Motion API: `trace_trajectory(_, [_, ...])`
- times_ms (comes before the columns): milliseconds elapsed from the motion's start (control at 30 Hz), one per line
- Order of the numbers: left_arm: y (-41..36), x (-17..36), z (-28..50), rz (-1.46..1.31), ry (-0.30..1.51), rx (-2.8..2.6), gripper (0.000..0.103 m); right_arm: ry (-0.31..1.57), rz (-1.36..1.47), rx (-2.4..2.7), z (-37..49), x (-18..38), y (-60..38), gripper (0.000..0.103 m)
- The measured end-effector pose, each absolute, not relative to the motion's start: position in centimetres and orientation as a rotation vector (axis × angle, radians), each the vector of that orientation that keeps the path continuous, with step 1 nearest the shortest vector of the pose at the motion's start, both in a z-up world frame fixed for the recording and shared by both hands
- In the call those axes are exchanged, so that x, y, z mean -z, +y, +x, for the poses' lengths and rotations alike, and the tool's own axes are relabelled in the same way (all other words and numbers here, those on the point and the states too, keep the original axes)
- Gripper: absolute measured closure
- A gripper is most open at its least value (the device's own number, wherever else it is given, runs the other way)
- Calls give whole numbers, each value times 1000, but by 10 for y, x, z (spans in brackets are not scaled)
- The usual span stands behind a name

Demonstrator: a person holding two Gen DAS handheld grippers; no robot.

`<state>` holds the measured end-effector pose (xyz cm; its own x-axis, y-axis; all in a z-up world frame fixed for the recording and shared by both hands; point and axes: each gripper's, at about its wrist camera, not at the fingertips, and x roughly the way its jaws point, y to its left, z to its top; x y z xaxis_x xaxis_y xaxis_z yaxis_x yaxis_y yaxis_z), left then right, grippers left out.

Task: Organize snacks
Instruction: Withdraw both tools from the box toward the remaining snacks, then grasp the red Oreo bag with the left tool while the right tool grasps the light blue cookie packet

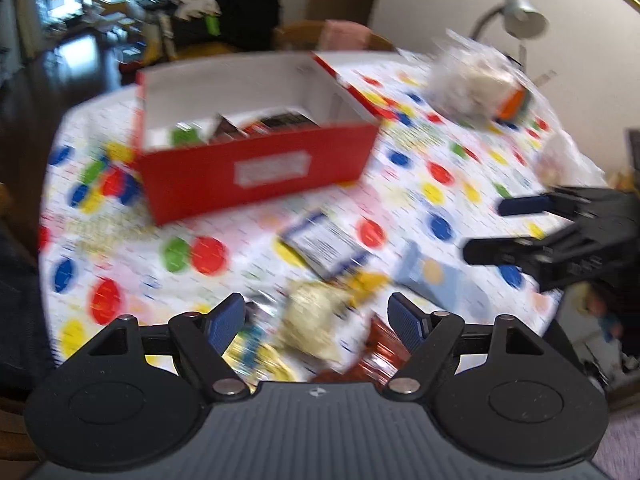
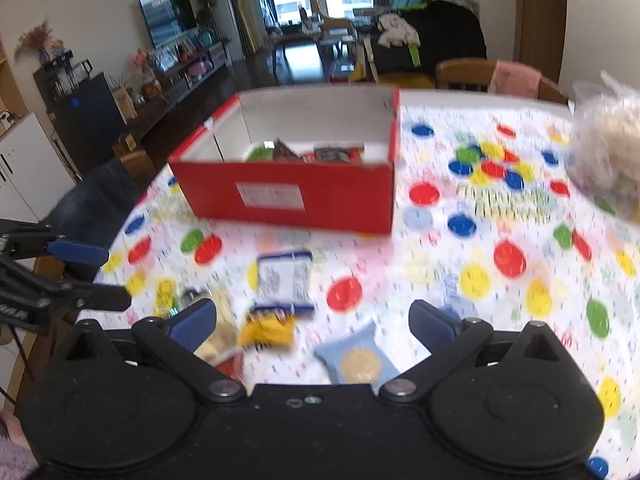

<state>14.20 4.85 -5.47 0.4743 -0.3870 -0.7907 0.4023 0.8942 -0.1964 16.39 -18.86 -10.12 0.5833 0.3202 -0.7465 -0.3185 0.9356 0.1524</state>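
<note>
A red cardboard box (image 1: 256,168) (image 2: 288,196) stands open on the dotted tablecloth with several snack packets inside. In front of it lie loose snacks: a blue-edged white packet (image 1: 324,244) (image 2: 284,280), a yellow packet (image 2: 266,330), a light-blue cookie packet (image 1: 436,276) (image 2: 356,360) and a pale packet (image 1: 316,316). My left gripper (image 1: 318,320) hovers open above the pale packet, gripping nothing. My right gripper (image 2: 314,320) is wide open and empty, above the table between the yellow and cookie packets. Each gripper shows at the edge of the other's view.
A clear bag of pale snacks (image 1: 472,84) (image 2: 604,160) sits at the table's far right. A desk lamp (image 1: 520,12) stands behind it. A wooden chair (image 2: 464,74) is beyond the table's far edge, and a dark chair (image 2: 92,200) stands at its left side.
</note>
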Motion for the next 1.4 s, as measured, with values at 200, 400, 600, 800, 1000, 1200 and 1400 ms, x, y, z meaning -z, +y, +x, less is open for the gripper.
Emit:
trace_trajectory(200, [21, 76, 133, 80, 1006, 588, 25, 932, -55, -388, 162, 132, -196, 0])
trace_trajectory(400, [-2, 89, 121, 175, 1009, 727, 25, 957, -98, -421, 167, 151, -200, 1])
trace_trajectory(600, [-19, 104, 115, 291, 1019, 737, 25, 976, -203, -472, 176, 168, -189, 7])
trace_trajectory(800, [-22, 115, 117, 343, 1024, 725, 25, 1002, -278, -512, 185, 184, -177, 17])
trace_trajectory(1000, [-23, 124, 122, 371, 1037, 732, 26, 1009, -322, -511, 192, 192, -172, 25])
trace_trajectory(1200, [-30, 129, 120, 417, 1036, 754, 31, 1012, -314, -497, 196, 193, -176, 37])
trace_trajectory(1400, [-30, 129, 123, 400, 1036, 741, 42, 1000, -306, -485, 195, 190, -179, 54])
